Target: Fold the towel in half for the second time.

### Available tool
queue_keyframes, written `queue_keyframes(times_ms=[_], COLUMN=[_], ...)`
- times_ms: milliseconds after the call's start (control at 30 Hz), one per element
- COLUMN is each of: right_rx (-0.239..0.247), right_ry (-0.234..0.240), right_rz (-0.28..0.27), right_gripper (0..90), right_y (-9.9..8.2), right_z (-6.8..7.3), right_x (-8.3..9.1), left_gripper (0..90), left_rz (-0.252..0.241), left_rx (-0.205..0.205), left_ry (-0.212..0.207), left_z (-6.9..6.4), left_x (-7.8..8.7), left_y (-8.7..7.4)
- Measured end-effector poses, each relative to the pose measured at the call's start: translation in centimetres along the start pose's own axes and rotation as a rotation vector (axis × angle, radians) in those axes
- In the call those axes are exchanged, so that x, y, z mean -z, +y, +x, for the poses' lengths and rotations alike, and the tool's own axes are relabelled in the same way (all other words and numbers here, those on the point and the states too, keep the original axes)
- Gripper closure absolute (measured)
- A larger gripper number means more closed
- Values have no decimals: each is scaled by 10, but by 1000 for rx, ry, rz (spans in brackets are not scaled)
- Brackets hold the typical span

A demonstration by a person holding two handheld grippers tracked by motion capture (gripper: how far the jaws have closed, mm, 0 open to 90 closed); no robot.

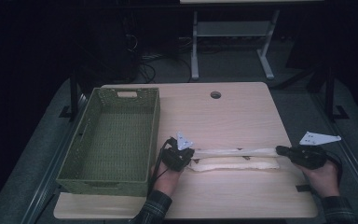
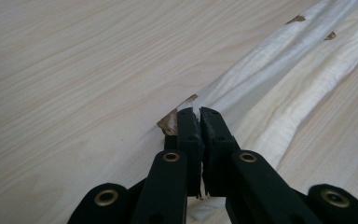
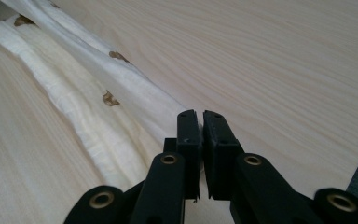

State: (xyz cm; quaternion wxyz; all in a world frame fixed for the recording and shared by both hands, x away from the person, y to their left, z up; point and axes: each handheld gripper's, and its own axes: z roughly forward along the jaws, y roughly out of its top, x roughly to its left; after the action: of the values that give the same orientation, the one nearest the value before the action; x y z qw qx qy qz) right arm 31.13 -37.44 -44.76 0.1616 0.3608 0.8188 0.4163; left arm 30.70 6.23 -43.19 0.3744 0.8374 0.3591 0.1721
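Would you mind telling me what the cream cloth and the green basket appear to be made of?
Cream cloth: seemingly soft, crinkled woven fabric, matte, with small brown prints; it creases into long folds. Green basket: woven look, perhaps plastic or paper cord; a regular weave shows on its walls and floor.

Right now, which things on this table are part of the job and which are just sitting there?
In the job: white cloth, stretched between left gripper and right gripper, each shut on an end.

Lying about: green woven basket, empty, left of the cloth; wooden table.
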Motion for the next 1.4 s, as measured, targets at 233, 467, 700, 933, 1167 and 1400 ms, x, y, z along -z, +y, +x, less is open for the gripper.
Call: queue_keyframes(times_ms=[233, 467, 700, 933, 1167, 1400], right_rx=[6, 15, 9, -3, -9, 0], right_ry=[1, 16, 25, 42, 68, 112], right_rz=[1, 29, 54, 12, -2, 89], right_gripper=[853, 849, 840, 742, 846, 881], right_y=[-6, -12, -17, -12, -5, -14], right_z=[8, 16, 18, 19, 21, 28], right_x=[8, 10, 11, 18, 18, 5], left_gripper=[868, 865, 859, 751, 730, 688], left_rz=[13, 45, 62, 22, -16, 34], left_rx=[-5, -18, -27, -19, -33, -34], left_ry=[-11, -14, -28, -43, -64, -112], left_z=[-5, -9, -12, -14, -12, -12], left_x=[3, 0, -3, 4, 9, -6], left_y=[-3, -8, -9, -3, 8, 3])
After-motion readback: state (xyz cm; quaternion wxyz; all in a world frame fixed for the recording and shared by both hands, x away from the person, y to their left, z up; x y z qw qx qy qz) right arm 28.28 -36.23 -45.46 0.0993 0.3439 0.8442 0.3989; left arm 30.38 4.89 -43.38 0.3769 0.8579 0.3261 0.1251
